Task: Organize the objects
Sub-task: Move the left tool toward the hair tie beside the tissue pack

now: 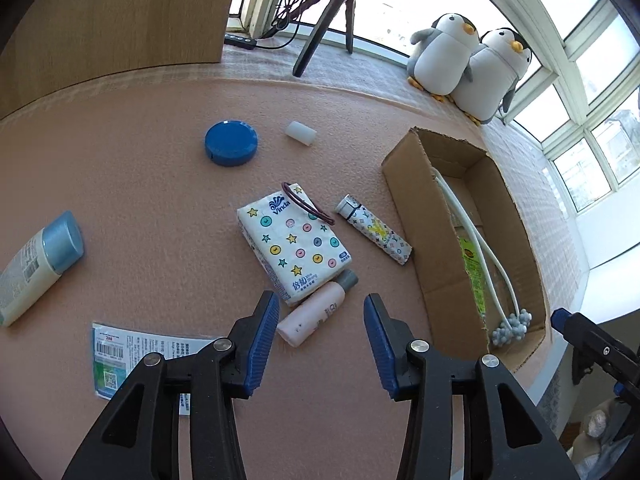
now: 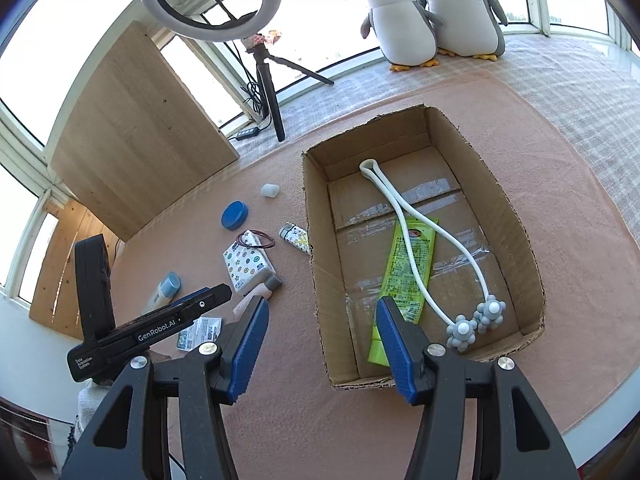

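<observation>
1. Hovering above the pink mat (image 1: 140, 184), the left gripper (image 1: 322, 320) is seen at the bottom centre of the left wrist view with its blue pads spread apart and nothing between them.
2. A pink bottle (image 1: 316, 312) with a grey cap is found just ahead of that gripper, its cap end tucked under the lower edge of a tissue pack (image 1: 294, 244).
3. A dark hair tie (image 1: 308, 204) is laid across the top corner of the tissue pack, and a patterned lighter (image 1: 378, 232) is placed just to its right, near the cardboard box (image 1: 416, 216).
4. A blue round lid (image 1: 231, 142) and a small white cylinder (image 1: 301, 133) are seen higher in the frame, well apart from the pack.
5. A cream tube with a blue cap (image 1: 38, 268) is laid at the left edge, and a flat printed sachet (image 1: 132, 354) is partly hidden behind the left finger.
6. The right gripper (image 2: 322, 338) is held at the bottom centre of the right wrist view, over the near left corner of the box, with its pads wide apart and empty.
7. Inside the box, a green packet (image 2: 404, 276) is laid flat, and a white looped massager (image 2: 400, 216) with grey knobbed ends is draped across it.
8. Two penguin toys (image 2: 432, 12) are seated at the top of the frame by the window.
</observation>
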{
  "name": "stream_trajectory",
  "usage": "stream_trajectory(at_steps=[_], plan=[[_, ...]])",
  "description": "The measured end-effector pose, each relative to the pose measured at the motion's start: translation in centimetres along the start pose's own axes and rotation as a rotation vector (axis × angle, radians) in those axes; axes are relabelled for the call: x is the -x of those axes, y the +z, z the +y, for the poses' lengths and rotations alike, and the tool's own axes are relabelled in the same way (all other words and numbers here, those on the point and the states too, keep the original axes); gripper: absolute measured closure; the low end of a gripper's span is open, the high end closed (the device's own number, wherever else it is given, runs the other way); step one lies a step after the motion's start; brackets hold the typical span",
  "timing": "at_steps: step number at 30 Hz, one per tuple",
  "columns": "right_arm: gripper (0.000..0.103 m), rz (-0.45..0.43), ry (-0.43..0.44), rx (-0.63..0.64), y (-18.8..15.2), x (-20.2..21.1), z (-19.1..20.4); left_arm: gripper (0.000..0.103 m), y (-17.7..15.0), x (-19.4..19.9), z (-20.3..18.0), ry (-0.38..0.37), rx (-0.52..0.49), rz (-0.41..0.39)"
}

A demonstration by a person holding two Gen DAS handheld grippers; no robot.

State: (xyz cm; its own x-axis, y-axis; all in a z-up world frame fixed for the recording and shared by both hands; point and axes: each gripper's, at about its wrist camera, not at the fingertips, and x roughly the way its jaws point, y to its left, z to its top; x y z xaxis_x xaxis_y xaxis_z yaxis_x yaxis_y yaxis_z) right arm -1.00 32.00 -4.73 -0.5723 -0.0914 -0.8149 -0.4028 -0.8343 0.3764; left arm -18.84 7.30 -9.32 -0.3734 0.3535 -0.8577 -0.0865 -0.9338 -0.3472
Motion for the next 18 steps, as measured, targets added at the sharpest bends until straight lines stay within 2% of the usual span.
stream_trajectory(at_steps=[8,13,18], plan=[[0.051,0.015,0.017,-0.02,-0.9,-0.2,0.8,0.041,2.8,-3.1,-1.0,0.07,-0.029,0.024],[0.051,0.018,0.012,-0.029,-1.4,0.0,0.8,0.036,3.7,-4.9,-2.0,0.125,-0.071,0.032],[0.051,0.022,0.013,-0.037,-1.6,-0.1,0.9,0.036,4.0,-5.8,-1.6,0.178,-0.093,0.037]])
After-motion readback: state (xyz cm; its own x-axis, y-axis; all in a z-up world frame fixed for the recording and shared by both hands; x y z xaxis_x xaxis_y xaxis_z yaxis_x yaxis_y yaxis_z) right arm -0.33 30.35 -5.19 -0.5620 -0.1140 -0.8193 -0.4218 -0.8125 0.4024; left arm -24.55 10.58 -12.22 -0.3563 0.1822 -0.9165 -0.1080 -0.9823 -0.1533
